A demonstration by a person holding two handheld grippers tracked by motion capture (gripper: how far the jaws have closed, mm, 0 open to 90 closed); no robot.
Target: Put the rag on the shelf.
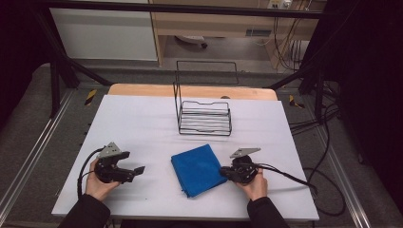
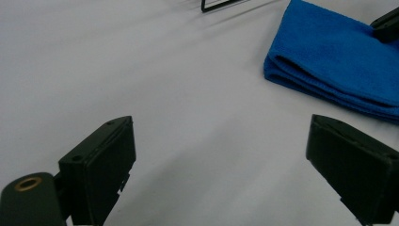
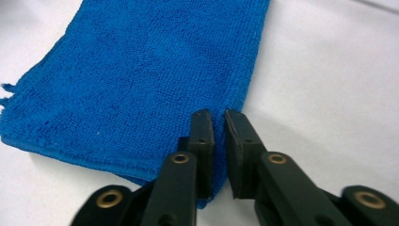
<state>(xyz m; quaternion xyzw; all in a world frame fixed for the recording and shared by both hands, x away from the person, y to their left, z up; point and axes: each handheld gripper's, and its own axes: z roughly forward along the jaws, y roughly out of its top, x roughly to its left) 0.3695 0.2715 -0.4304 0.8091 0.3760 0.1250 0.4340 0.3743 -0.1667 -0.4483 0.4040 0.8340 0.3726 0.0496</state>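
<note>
High view: a desk [image 1: 142, 123] under a white sheet at centre frame, a strip of bare wood along its far edge. Around it, grey floor, black frame bars crossing the upper corners, a pale cabinet at upper left, loose cables at upper right and down the right side. A black wire rack [image 1: 204, 116] upright at upper centre of the desk. A folded blue towel [image 1: 198, 169] flat at lower centre. Left gripper [image 1: 138, 170] at lower left, well apart from the towel, jaws wide, nothing between. Right gripper [image 1: 223, 172] at lower right, at the towel's right edge.

Left gripper view: white sheet nearly throughout, smooth and bare; towel [image 2: 339, 66] at upper right, folded layers visible along its near edge; a corner of the rack [image 2: 221, 4] at the top edge.

Right gripper view: right gripper [image 3: 219, 129] at lower centre, jaws narrow, pinched on the towel's [image 3: 141, 80] hemmed edge; white sheet at right.
</note>
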